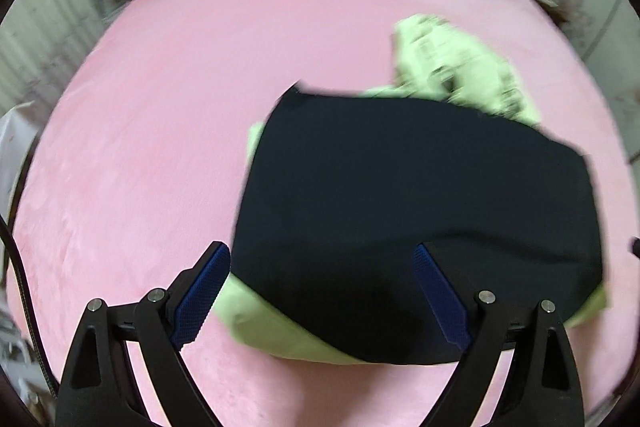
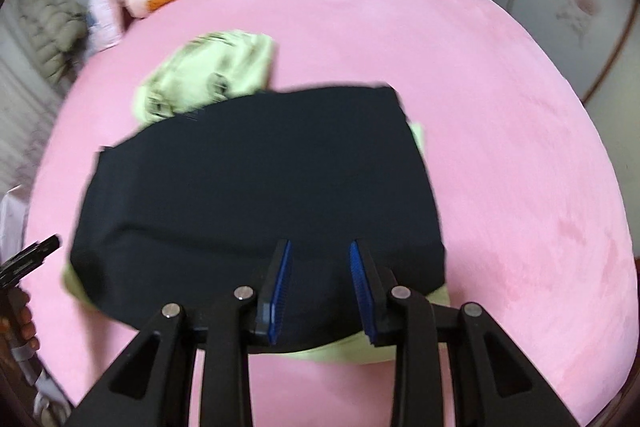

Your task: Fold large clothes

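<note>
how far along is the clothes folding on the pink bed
Done: the dark garment lies folded flat atop a light green one. In hand: nothing; left claw and right claw are open above it. Left: the crumpled green printed garment behind.

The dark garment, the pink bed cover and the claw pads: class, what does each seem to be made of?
Dark garment: smooth matte woven or knit cloth, probably; it lies flat with crisp folded edges and no sheen. Pink bed cover: soft plush or fleece, judging by its mottled nap. Claw pads: blue, likely rubber or plastic, with a fine grid texture.
</note>
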Motion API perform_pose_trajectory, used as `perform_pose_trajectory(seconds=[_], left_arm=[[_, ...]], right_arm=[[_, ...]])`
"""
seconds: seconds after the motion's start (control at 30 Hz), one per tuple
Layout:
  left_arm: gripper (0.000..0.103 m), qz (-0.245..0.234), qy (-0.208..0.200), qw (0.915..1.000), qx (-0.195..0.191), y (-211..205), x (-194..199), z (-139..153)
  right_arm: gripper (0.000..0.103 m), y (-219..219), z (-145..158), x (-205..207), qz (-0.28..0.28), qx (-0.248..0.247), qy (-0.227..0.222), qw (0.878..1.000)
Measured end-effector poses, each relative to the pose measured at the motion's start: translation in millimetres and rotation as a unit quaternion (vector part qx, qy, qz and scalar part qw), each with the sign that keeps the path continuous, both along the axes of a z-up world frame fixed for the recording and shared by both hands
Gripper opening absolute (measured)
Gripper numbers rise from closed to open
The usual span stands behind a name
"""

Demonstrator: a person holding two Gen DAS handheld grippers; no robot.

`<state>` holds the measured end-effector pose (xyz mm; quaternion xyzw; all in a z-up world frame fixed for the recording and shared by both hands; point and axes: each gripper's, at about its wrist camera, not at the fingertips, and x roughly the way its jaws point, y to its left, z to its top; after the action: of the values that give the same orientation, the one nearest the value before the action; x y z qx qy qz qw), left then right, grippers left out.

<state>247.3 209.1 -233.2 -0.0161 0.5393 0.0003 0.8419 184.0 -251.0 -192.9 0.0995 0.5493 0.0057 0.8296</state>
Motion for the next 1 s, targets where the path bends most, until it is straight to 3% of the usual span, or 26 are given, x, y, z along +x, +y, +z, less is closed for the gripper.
perform_pose_trajectory(seconds=[0.13, 0.23, 0.4, 0.5, 0.67, 0.8, 0.87, 0.97, 1.0], left_arm=[[0.094, -0.024, -0.033, 0.9989, -0.025, -11, 24, 59], [0.102, -0.026, -0.058, 0.9973, -0.036, -19, 45, 99], [0.102, -0.048, -0.092, 0.9940, -0.034, -43, 85, 145], [0.102, -0.063, -0.107, 0.9921, -0.021, -59, 113, 154], [0.102, -0.077, -0.124, 0.9893, 0.002, -82, 176, 131], [0.102, -0.098, -0.114, 0.9862, 0.070, -101, 241, 76], [0.102, -0.109, -0.079, 0.9867, 0.090, -105, 275, 36], [0.099, -0.091, -0.032, 0.9932, 0.065, -99, 313, -13], [0.099, -0.084, -0.022, 0.9954, 0.040, -95, 324, -27]], right_arm=[[0.030, 15, 45, 32, 0.031, 0.028, -0.005, 0.999], [0.030, 23, 86, 56, 0.049, 0.017, -0.027, 0.998], [0.030, 27, 141, 106, 0.069, -0.004, -0.079, 0.994], [0.030, 28, 161, 138, 0.067, -0.002, -0.099, 0.993], [0.030, 27, 146, 196, 0.055, 0.028, -0.110, 0.992], [0.030, 24, 96, 255, 0.031, 0.075, -0.085, 0.993], [0.030, 25, 64, 277, 0.022, 0.096, -0.068, 0.993], [0.030, 25, 10, 309, 0.009, 0.103, -0.035, 0.994], [0.030, 25, -7, 317, 0.002, 0.103, -0.023, 0.994]])
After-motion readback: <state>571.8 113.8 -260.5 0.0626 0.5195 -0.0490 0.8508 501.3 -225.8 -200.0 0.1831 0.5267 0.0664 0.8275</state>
